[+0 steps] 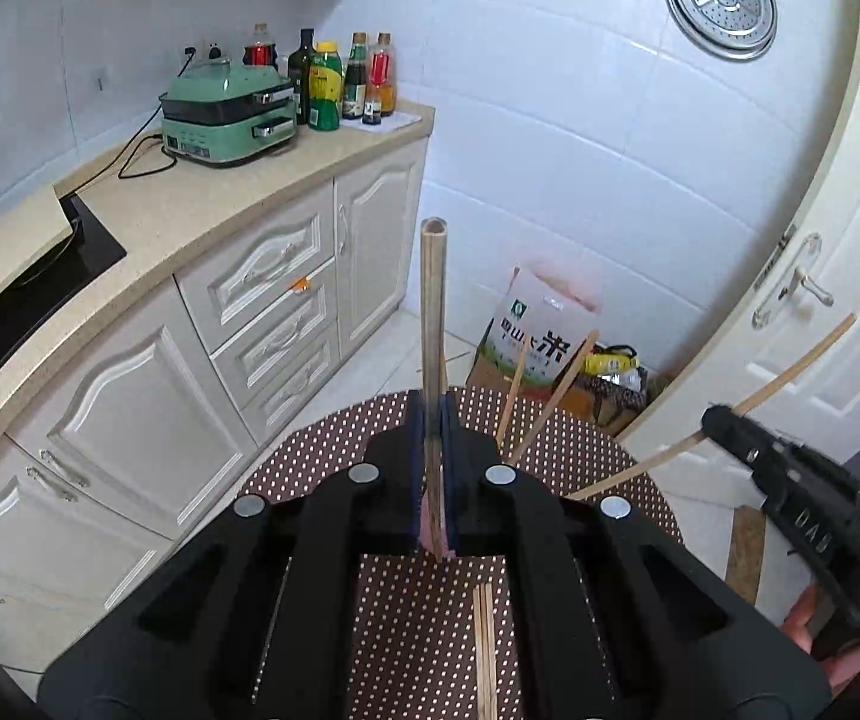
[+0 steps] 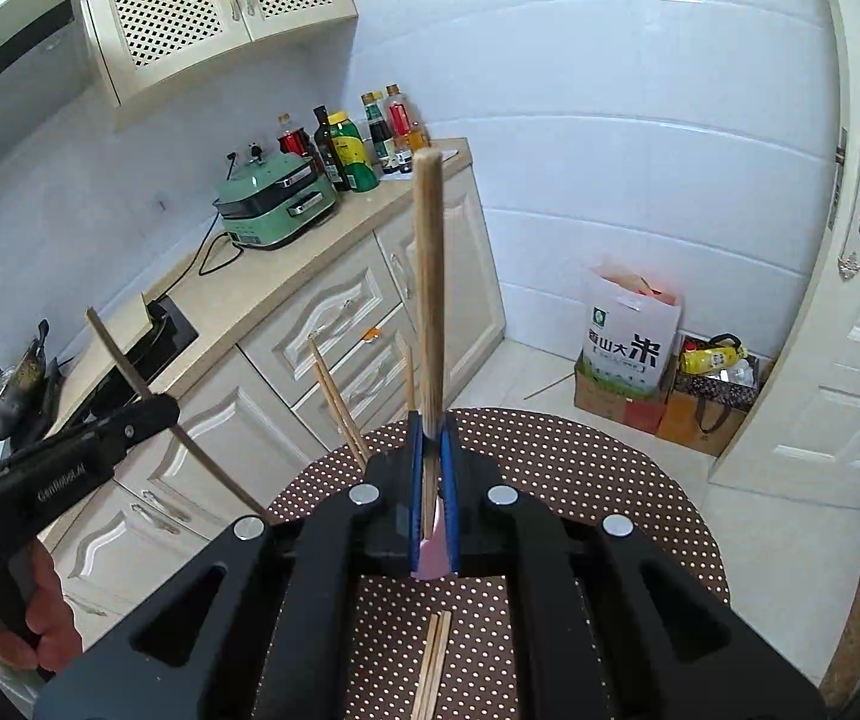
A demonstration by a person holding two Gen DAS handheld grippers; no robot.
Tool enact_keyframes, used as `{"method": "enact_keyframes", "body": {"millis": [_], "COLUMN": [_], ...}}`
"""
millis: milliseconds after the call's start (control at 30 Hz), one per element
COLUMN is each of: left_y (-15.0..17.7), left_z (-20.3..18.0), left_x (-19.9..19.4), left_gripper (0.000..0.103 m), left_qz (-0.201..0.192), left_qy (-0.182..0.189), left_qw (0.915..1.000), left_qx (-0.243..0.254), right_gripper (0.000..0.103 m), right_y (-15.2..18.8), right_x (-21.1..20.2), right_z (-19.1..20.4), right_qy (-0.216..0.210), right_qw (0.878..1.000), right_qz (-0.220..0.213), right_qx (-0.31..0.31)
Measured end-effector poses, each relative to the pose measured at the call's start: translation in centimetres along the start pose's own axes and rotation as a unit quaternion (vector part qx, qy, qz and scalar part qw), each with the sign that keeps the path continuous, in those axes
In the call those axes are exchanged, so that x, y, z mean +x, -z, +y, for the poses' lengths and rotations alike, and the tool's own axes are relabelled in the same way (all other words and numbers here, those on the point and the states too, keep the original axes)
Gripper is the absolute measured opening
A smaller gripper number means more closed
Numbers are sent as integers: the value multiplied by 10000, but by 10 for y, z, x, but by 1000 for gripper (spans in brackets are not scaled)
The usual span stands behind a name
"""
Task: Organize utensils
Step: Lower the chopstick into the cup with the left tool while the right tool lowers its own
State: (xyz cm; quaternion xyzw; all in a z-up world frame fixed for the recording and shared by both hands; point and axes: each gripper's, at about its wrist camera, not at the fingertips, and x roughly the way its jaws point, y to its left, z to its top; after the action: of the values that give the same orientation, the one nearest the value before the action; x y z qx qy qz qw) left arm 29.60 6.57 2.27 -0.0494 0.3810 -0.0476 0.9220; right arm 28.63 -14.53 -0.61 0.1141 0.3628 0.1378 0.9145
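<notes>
A kitchen seen from 2 wrist cameras, both looking down over a round tabletop [image 1: 580, 450] covered in a brown cloth with white dots.

The left gripper [image 1: 433, 414] is pressed together on 1 wooden chopstick [image 1: 433, 312], pinching it low on its length so that most of the stick rises above the fingers toward the camera. The right gripper [image 2: 431, 426] is likewise clamped on a second chopstick [image 2: 430, 276], held the same way, with a pale pink pad visible between its blue fingers. Each gripper also appears in the other's view, at the frame's edge with its stick crossing the fingers at a slant.

More chopsticks lie on the tabletop: a pair [image 1: 485, 648] lies side by side close under the camera, and 2 others [image 1: 544, 402] show beyond the gripper, angling upward in the view.

These sticks are probably light, stiff and smooth, so they are likely to pivot or slide within a narrow pinch. Taking hold near the middle would likely keep one steadier than a grip near 1 end.

Behind, a green countertop cooker [image 1: 228, 114] and sauce bottles [image 1: 339, 81] stand on a beige counter.
</notes>
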Motion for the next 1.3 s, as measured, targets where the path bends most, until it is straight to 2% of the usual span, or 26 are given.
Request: {"method": "enact_keyframes", "body": {"millis": [200,333,767,1000,1300], "left_y": [-16,-21,7,21,26], "left_z": [-7,-13,-9,1,9], "left_x": [6,22,97,123,128], "left_gripper": [5,5,6,6,7], "left_qz": [-111,-22,797,1065,937], "left_qy": [58,50,48,-1,54], "left_qw": [9999,10000,9968,9943,9955], "left_qx": [19,59,22,-86,-149], "right_gripper": [5,5,5,5,8], "right_y": [-5,-5,12,21,25], "right_x": [10,25,86,111,126], "right_z": [5,4,-9,-11,-8], "right_qy": [-67,-79,-63,-121,-253], "right_qw": [9999,9998,9958,9917,9884], "right_qz": [30,161,916,1276,1493], "right_qx": [-91,-102,40,93,150]}}
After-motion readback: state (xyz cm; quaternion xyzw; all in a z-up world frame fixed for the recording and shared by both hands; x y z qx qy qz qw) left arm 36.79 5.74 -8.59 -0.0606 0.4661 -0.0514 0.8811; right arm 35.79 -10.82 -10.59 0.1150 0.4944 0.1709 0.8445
